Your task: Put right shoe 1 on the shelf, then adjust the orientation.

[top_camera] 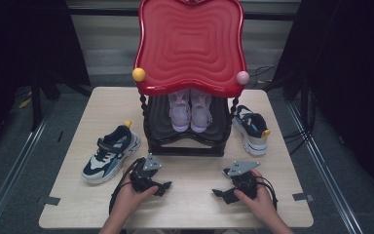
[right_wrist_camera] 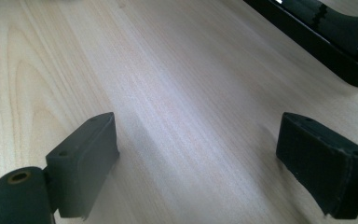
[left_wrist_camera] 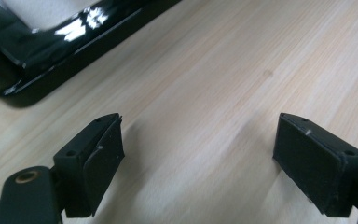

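pale wooden surface (top_camera: 190, 204) carries a glossy black two-tier shoe rack with a red wavy top (top_camera: 190, 44). left tongs (top_camera: 161, 187) and right tongs (top_camera: 220, 193) gape wide and empty, resting near the rack's base. the navy-and-white sneaker (top_camera: 109, 153) lies left of the rack, its mate (top_camera: 251, 127) at the right. a reach risks knocking the rack's base or gripping a soft upper, which may slip.

- From my high view, the table (top_camera: 190, 204) is evenly lit from above while the surroundings fall nearly black.
- I see white glare streaks on the glossy black rack base (left_wrist_camera: 51, 42).
- Both gripper views look soft, blurring toward the edges.
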`<state>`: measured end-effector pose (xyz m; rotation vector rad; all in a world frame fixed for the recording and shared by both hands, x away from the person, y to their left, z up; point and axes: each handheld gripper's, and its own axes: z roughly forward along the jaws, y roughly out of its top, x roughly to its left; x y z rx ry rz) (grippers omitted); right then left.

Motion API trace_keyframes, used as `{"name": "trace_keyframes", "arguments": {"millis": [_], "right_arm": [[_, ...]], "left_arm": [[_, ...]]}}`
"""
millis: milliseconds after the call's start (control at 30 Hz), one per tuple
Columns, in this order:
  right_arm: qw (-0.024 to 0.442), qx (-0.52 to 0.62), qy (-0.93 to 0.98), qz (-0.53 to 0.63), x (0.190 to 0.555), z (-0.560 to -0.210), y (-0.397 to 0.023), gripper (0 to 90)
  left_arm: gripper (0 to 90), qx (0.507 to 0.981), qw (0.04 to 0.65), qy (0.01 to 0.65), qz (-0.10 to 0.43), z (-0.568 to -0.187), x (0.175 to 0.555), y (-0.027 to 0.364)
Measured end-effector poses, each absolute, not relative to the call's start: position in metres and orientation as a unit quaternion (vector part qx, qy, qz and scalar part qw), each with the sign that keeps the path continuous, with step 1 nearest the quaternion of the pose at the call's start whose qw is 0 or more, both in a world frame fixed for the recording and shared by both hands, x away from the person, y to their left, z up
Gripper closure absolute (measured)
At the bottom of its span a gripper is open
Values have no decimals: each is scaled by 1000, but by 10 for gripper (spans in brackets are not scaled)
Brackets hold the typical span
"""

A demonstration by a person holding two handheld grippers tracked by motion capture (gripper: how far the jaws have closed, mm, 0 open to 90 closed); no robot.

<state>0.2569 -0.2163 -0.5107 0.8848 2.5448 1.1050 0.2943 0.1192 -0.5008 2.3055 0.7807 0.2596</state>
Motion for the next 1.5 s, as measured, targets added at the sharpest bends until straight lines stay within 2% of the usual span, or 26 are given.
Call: {"name": "trace_keyframes", "arguments": {"millis": [300,567,967,1100,1167,1200,1233,1333,1500], "right_arm": [[115,301,868,377,257,-511,-216,118],[114,301,868,377,257,-511,-216,118],[114,301,868,377,257,-511,-216,118],[114,301,868,377,257,-511,-216,118],[114,301,868,377,257,-511,-216,118],[114,302,868,377,257,-511,-216,118],[114,301,868,377,257,-511,-216,118],[114,301,868,377,257,-511,-216,118],[114,302,868,377,257,-511,-216,118]], "left_arm": [[162,893,307,321,79,-483,299,133],[166,911,253,323,52,-475,302,142],[279,914,215,344,24,-469,302,166],[418,917,199,344,14,-467,302,172],[578,920,186,344,9,-466,302,176],[603,920,180,348,6,-465,302,177],[664,920,174,350,2,-465,302,180],[735,923,152,354,-6,-463,304,186],[790,920,129,371,-8,-462,307,200]]}}
